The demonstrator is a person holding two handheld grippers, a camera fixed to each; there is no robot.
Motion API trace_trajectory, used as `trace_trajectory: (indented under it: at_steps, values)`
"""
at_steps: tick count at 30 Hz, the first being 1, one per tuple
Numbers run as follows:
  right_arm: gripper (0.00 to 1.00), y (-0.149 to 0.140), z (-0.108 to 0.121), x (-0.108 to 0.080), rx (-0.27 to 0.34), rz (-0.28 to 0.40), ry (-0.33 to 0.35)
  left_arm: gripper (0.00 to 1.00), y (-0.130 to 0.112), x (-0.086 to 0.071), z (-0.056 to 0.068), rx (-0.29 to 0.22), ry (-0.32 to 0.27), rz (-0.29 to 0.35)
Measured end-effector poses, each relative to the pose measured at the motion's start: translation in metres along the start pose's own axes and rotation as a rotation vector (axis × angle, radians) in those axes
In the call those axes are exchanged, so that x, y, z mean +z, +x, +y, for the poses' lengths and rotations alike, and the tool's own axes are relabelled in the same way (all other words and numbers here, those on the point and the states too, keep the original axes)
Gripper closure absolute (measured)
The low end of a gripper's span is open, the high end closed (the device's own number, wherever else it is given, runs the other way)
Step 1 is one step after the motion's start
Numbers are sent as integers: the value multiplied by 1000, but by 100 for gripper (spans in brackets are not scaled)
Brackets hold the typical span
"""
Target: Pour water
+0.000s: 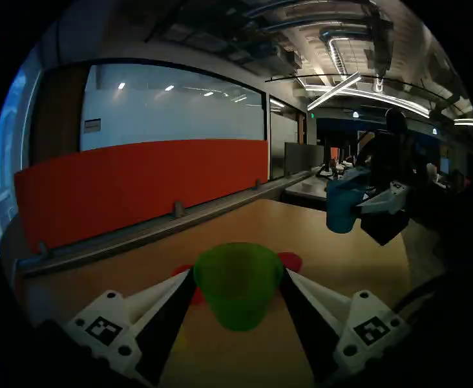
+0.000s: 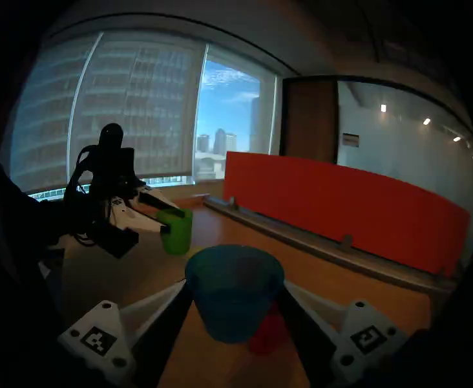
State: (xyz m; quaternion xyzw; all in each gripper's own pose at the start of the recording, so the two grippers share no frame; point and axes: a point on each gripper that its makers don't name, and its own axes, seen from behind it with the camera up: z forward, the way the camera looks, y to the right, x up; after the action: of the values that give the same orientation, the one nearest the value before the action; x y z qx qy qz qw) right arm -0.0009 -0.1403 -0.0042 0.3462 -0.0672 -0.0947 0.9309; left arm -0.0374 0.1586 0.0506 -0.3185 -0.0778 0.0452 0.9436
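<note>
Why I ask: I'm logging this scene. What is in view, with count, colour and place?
table: one, brown wood, below everything
partition: one, orange-red, along the table's far edge
window: one, bright, beyond the table
green cup: one, green, held above the table
blue cup: one, blue, held above the table
red item: one, red, on the table, mostly hidden behind the cups
left gripper: one, white and black, shut on the green cup
right gripper: one, white and black, shut on the blue cup
</note>
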Motion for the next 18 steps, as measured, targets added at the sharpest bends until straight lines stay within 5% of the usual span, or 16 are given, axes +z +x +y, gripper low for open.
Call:
trace_trajectory:
  at_steps: [18]
  values:
    - [11, 10, -14, 5, -5, 28, 18, 11, 34, -28, 14, 4, 5, 133]
